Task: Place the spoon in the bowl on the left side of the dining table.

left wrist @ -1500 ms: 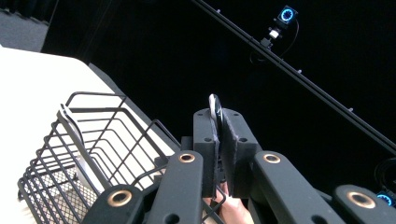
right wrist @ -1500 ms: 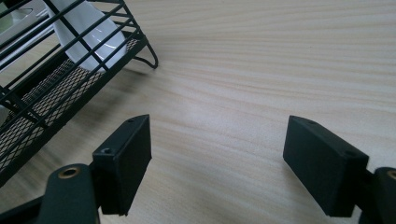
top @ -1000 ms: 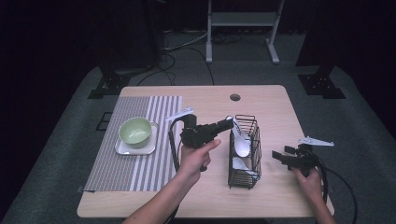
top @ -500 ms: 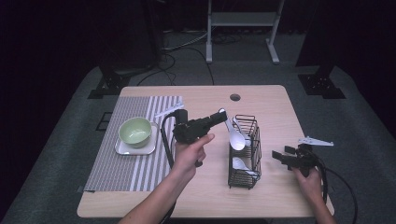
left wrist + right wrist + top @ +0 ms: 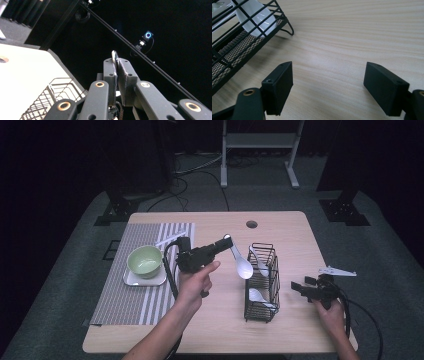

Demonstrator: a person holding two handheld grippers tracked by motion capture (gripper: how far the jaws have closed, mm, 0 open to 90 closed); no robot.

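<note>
On the striped placemat far to the left of the fingers sat a green bowl on a small white tray, probably where a spoon was meant to go. The left gripper was held above the worktop, its fingers clamped on the handle end of a white spoon; the spoon hung down and rightward from the fingertips, bowl lowest, clear of the rack, a hold that suited carrying it away from there. Just right of the spoon stood the black wire rack, with two more white spoons inside. Well to the right, the right gripper rested low by the rack, its fingers spread apart over bare wood with nothing between them, seemingly waiting.
</note>
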